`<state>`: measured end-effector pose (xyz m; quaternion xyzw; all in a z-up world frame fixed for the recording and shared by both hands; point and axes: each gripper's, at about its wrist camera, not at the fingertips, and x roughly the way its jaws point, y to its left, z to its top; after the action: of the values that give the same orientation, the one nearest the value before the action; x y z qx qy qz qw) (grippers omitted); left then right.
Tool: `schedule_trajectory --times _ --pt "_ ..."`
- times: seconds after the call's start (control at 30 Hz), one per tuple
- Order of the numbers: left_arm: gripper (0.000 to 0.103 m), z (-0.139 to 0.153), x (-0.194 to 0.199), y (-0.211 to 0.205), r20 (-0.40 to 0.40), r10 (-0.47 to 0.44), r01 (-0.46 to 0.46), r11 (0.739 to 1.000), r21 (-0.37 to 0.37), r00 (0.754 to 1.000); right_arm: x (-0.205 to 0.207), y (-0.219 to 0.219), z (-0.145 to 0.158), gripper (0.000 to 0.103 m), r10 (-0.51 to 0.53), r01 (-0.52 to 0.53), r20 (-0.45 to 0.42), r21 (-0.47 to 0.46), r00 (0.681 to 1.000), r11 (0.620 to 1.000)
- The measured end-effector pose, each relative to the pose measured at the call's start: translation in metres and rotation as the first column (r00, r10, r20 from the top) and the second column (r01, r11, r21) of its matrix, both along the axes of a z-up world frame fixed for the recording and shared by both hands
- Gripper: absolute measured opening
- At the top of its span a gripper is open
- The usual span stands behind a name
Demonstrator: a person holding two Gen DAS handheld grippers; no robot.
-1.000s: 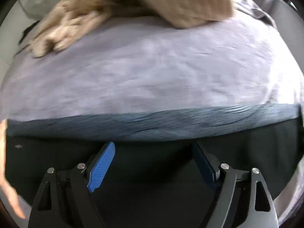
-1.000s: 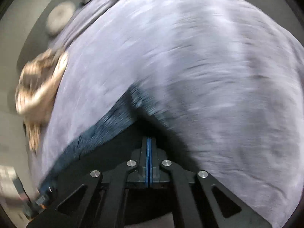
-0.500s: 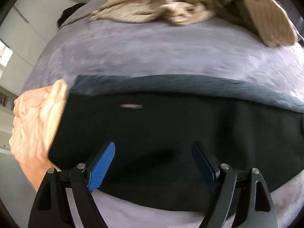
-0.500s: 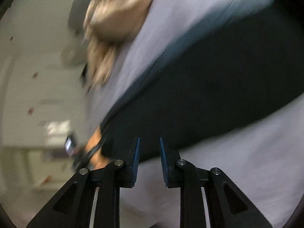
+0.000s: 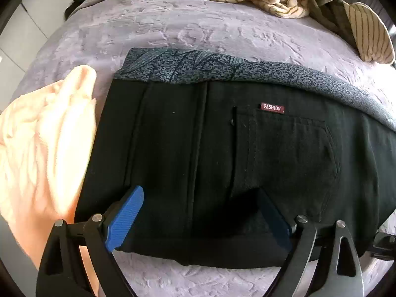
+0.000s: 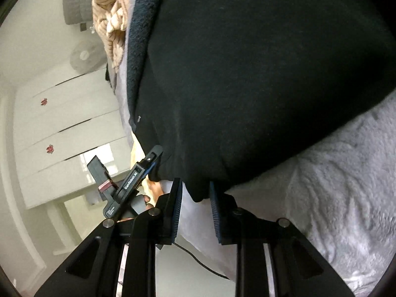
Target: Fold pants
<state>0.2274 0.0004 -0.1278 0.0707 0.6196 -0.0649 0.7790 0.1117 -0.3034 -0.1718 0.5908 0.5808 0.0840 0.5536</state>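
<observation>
Black pants (image 5: 222,153) are lying flat on a lilac bedspread (image 5: 198,24), near its front edge, already folded into a broad slab with the back pocket and a small red label facing up. They are resting on a speckled blue garment (image 5: 247,70). The left gripper (image 5: 200,212) is hovering over the near hem, its jaws having just been widening, spread and grasping nothing. The right gripper (image 6: 195,208) is reaching toward a corner of the pants, its jaws having just been parting, cloth between them but not pinched. At least one more fold seems to be remaining.
</observation>
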Motion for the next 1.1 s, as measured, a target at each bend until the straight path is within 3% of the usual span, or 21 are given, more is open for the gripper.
schedule_trajectory --times 0.13,0.23,0.33,0.37,0.4,0.43,0.63,0.73,0.8,0.87,0.9,0.97,1.03,1.1 --pt "0.094 0.001 0.001 0.001 0.008 -0.008 0.008 1.000 -0.011 1.000 -0.002 -0.001 -0.001 0.036 0.000 -0.001 -0.037 -0.016 0.999 1.000" --pt "0.094 0.001 -0.001 0.000 0.010 -0.008 0.008 1.000 -0.009 1.000 -0.002 -0.011 0.003 0.043 -0.060 0.060 -0.020 -0.004 0.998 0.998" --pt "0.094 0.001 -0.002 0.000 0.009 -0.007 0.007 1.000 -0.010 1.000 0.005 -0.013 0.001 0.044 -0.100 0.100 -0.025 0.015 0.995 0.995" --pt "0.094 0.000 -0.001 0.001 0.010 -0.007 0.007 1.000 -0.010 1.000 0.006 -0.013 0.002 0.043 -0.105 0.106 -0.022 0.013 0.994 0.994" --pt "0.094 0.000 -0.001 0.001 0.010 -0.009 0.009 1.000 -0.009 1.000 0.006 -0.012 0.003 0.024 -0.108 0.108 -0.021 0.004 0.994 0.994" --pt "0.094 -0.001 -0.001 0.002 0.011 -0.011 0.012 1.000 -0.009 1.000 0.007 -0.012 0.006 0.011 -0.100 0.099 -0.022 -0.023 0.995 0.995" --pt "0.094 0.001 -0.005 0.001 0.017 -0.013 0.013 1.000 0.014 1.000 -0.012 -0.010 0.001 0.007 -0.041 0.031 -0.071 -0.126 0.997 0.992" --pt "0.094 0.018 -0.010 -0.011 0.011 -0.020 0.019 0.999 0.043 1.000 -0.007 -0.013 0.021 0.011 0.045 -0.053 -0.056 -0.156 0.997 0.986" --pt "0.094 0.033 -0.021 -0.027 0.023 -0.052 0.052 0.999 0.006 0.998 0.002 -0.021 0.047 0.015 0.130 -0.134 -0.031 -0.258 0.991 0.957" --pt "0.094 0.043 -0.035 -0.053 0.034 -0.114 0.115 0.993 -0.036 0.993 0.014 -0.033 0.075 0.039 0.206 -0.191 -0.008 -0.407 0.979 0.893" --pt "0.094 0.045 -0.040 -0.065 0.040 -0.139 0.140 0.989 -0.045 0.990 0.021 -0.038 0.085 0.057 0.228 -0.202 -0.004 -0.475 0.974 0.856" --pt "0.094 0.042 -0.053 -0.103 0.040 -0.196 0.198 0.977 -0.082 0.980 0.039 -0.048 0.098 0.058 0.269 -0.214 0.011 -0.574 0.963 0.791" --pt "0.094 0.029 -0.061 -0.131 0.011 -0.215 0.215 0.972 -0.096 0.976 0.053 -0.051 0.093 0.058 0.304 -0.250 -0.021 -0.622 0.953 0.742" --pt "0.094 0.010 -0.068 -0.153 -0.024 -0.237 0.236 0.971 -0.040 0.971 0.056 -0.050 0.071 0.053 0.331 -0.317 -0.102 -0.637 0.938 0.703"
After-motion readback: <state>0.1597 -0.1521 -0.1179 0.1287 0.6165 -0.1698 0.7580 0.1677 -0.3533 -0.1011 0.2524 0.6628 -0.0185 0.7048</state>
